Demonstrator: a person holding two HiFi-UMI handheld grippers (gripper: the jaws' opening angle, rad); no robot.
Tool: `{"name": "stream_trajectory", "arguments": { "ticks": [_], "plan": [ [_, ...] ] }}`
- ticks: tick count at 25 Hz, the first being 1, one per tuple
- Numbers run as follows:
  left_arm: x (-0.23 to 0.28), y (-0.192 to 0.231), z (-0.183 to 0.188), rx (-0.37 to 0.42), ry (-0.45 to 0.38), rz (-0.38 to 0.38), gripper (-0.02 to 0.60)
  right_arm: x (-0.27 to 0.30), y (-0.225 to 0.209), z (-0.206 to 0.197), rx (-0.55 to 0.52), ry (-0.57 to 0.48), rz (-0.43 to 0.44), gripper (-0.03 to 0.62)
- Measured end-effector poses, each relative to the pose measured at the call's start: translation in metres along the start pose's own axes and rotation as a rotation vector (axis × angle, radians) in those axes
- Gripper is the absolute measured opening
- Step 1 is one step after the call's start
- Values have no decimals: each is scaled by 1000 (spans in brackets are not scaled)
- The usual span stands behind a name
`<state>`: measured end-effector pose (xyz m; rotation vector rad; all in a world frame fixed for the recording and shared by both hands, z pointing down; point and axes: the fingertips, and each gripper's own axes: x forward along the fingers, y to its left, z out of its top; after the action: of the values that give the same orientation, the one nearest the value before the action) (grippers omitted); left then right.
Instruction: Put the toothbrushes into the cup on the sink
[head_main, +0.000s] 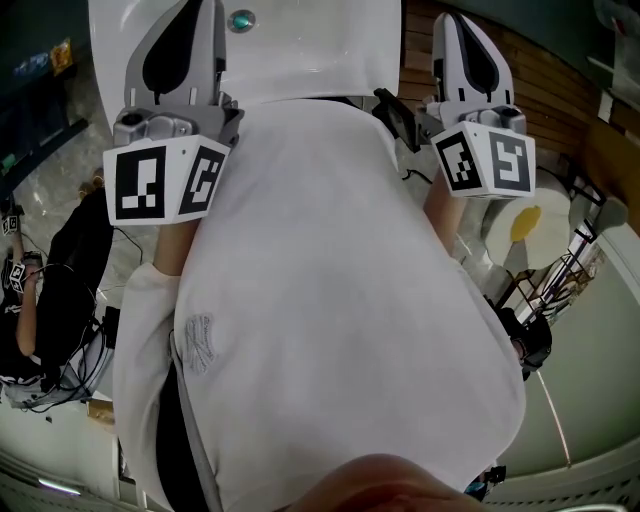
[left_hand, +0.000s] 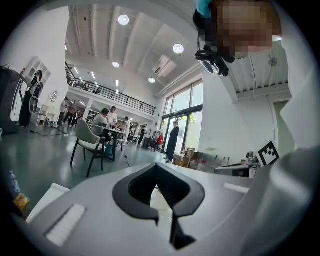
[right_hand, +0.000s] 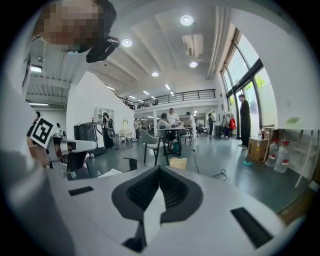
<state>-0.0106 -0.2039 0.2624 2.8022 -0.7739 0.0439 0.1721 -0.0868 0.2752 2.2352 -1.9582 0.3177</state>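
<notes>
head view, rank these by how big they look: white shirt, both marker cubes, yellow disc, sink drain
1. white shirt
2. left marker cube and right marker cube: nearly alike; the left looks slightly bigger, maybe only because it is nearer the camera
3. yellow disc
4. sink drain

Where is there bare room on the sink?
Bare sink between left gripper and right gripper, right of the drain. The shirt hides its near part. Crowded: a stand beyond the right gripper.
</notes>
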Motion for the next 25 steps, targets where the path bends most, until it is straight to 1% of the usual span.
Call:
{"name": "stream_trajectory", "arguments": {
  "ticks": [25],
  "plan": [
    [-2,6,0,2,1,1,-15,2,3,-1,-7,7,-8,11]
  ]
}}
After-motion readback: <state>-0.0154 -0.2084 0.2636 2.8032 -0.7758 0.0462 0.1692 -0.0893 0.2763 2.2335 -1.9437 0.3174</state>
